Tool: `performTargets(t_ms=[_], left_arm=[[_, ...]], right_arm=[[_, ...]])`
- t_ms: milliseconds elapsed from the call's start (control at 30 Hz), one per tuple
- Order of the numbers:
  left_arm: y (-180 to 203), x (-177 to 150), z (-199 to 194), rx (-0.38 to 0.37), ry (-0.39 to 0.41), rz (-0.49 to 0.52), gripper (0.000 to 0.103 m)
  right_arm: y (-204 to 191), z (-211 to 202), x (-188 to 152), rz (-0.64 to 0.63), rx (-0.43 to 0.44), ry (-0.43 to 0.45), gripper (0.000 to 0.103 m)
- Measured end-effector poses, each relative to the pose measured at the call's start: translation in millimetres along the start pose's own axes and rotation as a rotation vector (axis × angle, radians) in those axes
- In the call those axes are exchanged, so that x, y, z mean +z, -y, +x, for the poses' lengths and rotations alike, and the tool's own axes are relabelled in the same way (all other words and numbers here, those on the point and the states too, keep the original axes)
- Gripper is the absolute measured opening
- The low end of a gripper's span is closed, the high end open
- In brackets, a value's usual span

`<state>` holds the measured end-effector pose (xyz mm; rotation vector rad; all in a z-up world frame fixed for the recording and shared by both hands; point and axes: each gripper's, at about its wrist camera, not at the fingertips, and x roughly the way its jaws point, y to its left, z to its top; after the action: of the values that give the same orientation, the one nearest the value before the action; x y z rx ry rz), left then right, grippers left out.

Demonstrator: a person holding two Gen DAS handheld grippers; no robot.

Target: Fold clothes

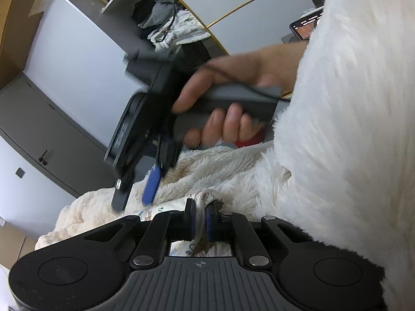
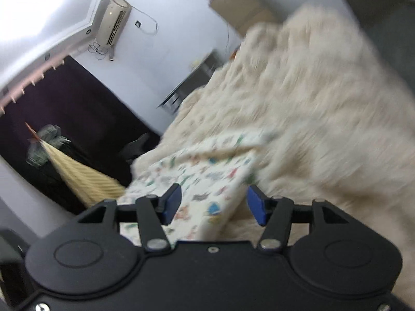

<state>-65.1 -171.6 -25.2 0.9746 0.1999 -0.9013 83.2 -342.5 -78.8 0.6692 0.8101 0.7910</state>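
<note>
Left gripper (image 1: pixel 200 216), seen from the left wrist camera: its 2 blue-padded fingers are clenched on a raised fold of the thin white garment printed with small coloured animals (image 1: pixel 207 197), pinching the cloth between the pads. The garment lies on the shaggy cream fleece blanket (image 1: pixel 207 165) that covers the work surface.

Right gripper (image 2: pixel 212 202), seen from its own camera: the jaws stand apart, released, with a folded edge of the same printed garment (image 2: pixel 197 178) lying below and between the pads but not pressed by either. This view is blurred, so whether a pad brushes the cloth cannot be told. In the left wrist view the right gripper (image 1: pixel 137 189) hangs over the blanket, carried by the person's hand (image 1: pixel 220 103) that emerges from a fluffy white sleeve (image 1: pixel 350 129).

Step in hand, judged: securing a 2nd hold on the garment before lifting or folding it. To do this well, the right jaws should settle over a single clean edge and close only on the printed cloth, since the long blanket pile just beside it could be caught too. The left grip should stay firm so that the fabric keeps its tension.

Surroundings: a wall-mounted air conditioner (image 2: pixel 114 20), a dark curtain (image 2: pixel 77 108) and a heap of clothes on a shelf (image 1: pixel 166 23) stand well apart and obstruct nothing. The sleeve crowds the right of the left view.
</note>
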Motion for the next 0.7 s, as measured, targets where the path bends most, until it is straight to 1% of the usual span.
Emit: performTargets(t_ms=[67,100,133,167,200,233,300,367,400,433,500,533,567,600,667,700], left_arm=[[0.6,1.4,-0.3,-0.005,-0.001,0.000,0.004],[1.0,2.2,-0.7,-0.008,-0.001,0.000,0.004],[1.3,3.1,-1.2,-0.013,-0.001,-0.001,0.004],[1.4,3.7,-1.5,-0.020,-0.001,-0.003,0.004],[1.3,4.1,-1.7,-0.029,-0.001,-0.006,0.003],[1.2,4.3,-2.0,-0.034,-0.001,-0.007,0.003],[0.4,4.3,-1.2,-0.046,-0.005,-0.007,0.003],[-2.7,3.4,1.5,-0.056,-0.010,-0.009,0.003],[-3.4,3.1,2.4,-0.059,-0.011,-0.010,0.003],[-3.2,3.1,3.2,-0.062,-0.012,-0.011,0.002],[-3.3,3.0,5.4,-0.068,-0.013,-0.015,0.002],[-3.2,2.7,6.7,-0.072,-0.014,-0.018,0.002],[-3.0,2.2,6.1,-0.081,-0.013,-0.021,0.002],[-2.8,1.4,4.4,-0.092,-0.011,-0.023,0.002],[-4.1,-0.1,1.7,-0.103,-0.008,-0.028,0.002],[-4.5,-0.7,2.3,-0.100,-0.008,-0.031,0.002]], right_arm=[[11.5,17.1,6.2,0.043,-0.008,-0.026,0.055],[20.8,29.6,13.7,0.088,0.004,-0.042,0.051],[28.2,38.7,20.8,0.127,0.036,-0.053,0.039],[32.0,44.3,24.8,0.155,0.050,-0.052,0.032],[37.3,51.3,33.0,0.175,0.052,-0.048,0.019],[42.9,58.4,41.8,0.194,0.053,-0.045,0.011],[52.3,69.8,59.1,0.225,0.056,-0.036,0.007],[59.7,77.6,76.0,0.248,0.061,-0.025,0.007],[60.8,79.1,77.3,0.250,0.060,-0.022,0.008],[64.7,79.0,87.8,0.272,0.055,0.011,0.008],[67.6,82.0,94.8,0.293,0.066,0.020,0.010],[65.8,82.4,102.2,0.278,0.029,0.049,0.010],[64.5,79.3,107.9,0.259,-0.008,0.097,0.009],[65.1,73.6,112.1,0.257,-0.043,0.148,0.002],[66.9,61.9,120.2,0.256,-0.115,0.249,0.002],[63.6,53.4,121.9,0.237,-0.118,0.251,0.006]])
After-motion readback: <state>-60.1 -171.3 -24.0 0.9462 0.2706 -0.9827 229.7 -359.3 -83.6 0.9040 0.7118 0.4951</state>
